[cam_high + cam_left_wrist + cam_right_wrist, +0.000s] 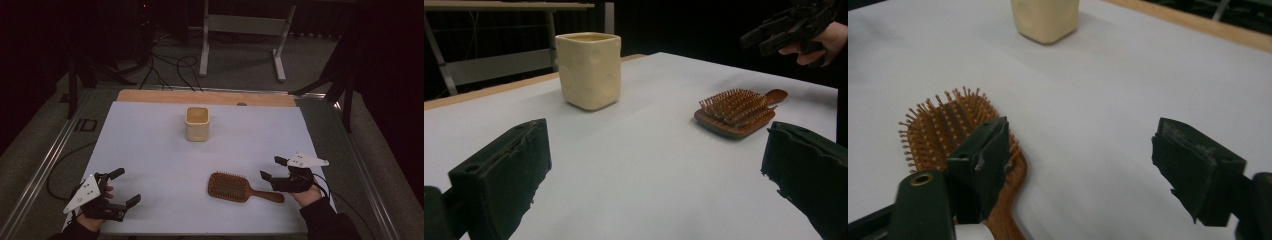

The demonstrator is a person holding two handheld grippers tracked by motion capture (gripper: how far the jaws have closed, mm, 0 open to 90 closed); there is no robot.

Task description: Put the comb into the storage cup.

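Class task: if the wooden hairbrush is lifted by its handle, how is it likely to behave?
The hairbrush looks rigid wood, so it probably won't flop. Its wide bristled head likely outweighs the slim handle, so it may droop head-down. Lying flat, bristles up, it seems unlikely to roll.

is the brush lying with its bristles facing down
No, the brush lies on its back on the white sheet, with the bristles pointing up in the left gripper view.
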